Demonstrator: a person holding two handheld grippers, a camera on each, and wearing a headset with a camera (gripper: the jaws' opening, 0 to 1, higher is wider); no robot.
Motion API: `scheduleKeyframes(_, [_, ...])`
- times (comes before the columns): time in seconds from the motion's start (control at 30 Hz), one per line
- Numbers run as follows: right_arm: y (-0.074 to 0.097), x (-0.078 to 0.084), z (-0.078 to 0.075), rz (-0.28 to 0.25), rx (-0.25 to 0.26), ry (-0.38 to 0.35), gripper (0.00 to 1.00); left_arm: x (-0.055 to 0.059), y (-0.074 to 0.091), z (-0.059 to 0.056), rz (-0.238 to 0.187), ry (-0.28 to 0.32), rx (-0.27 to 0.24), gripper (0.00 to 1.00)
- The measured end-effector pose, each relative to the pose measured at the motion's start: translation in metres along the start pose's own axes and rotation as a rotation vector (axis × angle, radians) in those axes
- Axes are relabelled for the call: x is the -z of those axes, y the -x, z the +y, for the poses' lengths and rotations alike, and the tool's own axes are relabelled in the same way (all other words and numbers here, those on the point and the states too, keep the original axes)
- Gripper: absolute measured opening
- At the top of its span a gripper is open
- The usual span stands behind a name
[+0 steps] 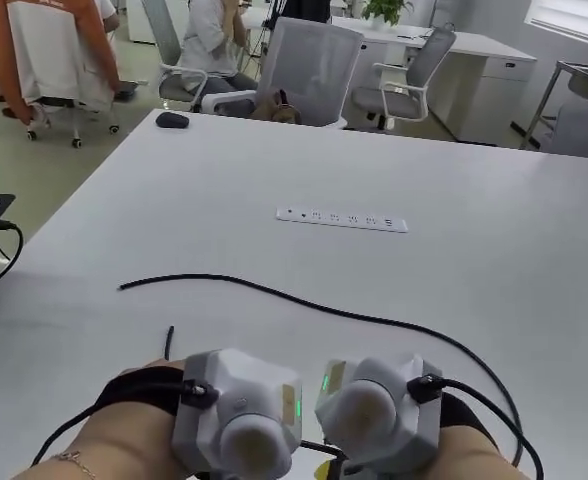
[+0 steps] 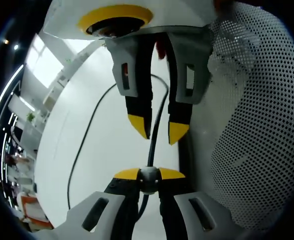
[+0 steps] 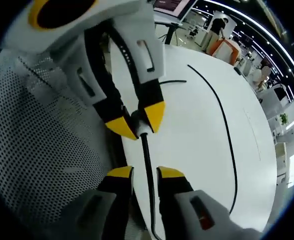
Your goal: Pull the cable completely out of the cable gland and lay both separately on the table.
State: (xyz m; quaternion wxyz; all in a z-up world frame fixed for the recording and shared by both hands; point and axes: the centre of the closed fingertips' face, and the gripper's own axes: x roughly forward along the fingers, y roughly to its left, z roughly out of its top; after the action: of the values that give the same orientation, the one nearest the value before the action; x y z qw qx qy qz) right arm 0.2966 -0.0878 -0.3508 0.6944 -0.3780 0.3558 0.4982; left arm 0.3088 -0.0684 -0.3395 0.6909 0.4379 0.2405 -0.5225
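Cable gland (image 2: pixel 148 176) sits clamped in the fingers (image 2: pixel 127 174) of your left gripper (image 2: pixel 148 174); its black cable (image 3: pixel 147 155) runs between the narrowly parted fingers (image 3: pixel 170 173) of your right gripper (image 3: pixel 145 173).

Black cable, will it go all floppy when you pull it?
Probably floppy: the thin black cable lies in loose curves across the white table. It is likely light, being so thin. It may also slide easily when tugged, since the tabletop looks smooth.
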Motion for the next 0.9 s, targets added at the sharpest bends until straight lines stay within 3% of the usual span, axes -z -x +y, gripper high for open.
scheduleKeyframes(0.17, [0.002, -0.011, 0.002, -0.051, -0.004, 0.024, 0.17, -0.014, 0.001, -0.003, -0.048, -0.035, 0.000, 0.15])
scheduleKeyframes(0.27, [0.002, -0.010, 0.003, -0.046, -0.010, 0.026, 0.06, -0.019, 0.001, -0.005, -0.065, -0.056, 0.005, 0.15])
scheduleKeyframes(0.53, [-0.001, 0.004, -0.003, 0.011, 0.006, 0.007, 0.03, -0.011, -0.002, -0.002, -0.047, -0.045, 0.007, 0.15])
scheduleKeyframes(0.63, [-0.001, 0.013, -0.007, 0.051, 0.026, -0.014, 0.03, -0.007, -0.001, 0.001, -0.033, -0.034, -0.004, 0.15])
scheduleKeyframes(0.83, [0.006, 0.052, -0.021, 0.223, 0.092, -0.082, 0.03, -0.003, 0.000, 0.002, -0.014, -0.017, -0.012, 0.15])
scheduleKeyframes(0.9, [0.008, 0.057, -0.026, 0.231, 0.106, -0.105, 0.04, -0.002, 0.001, 0.004, -0.006, -0.008, -0.019, 0.15])
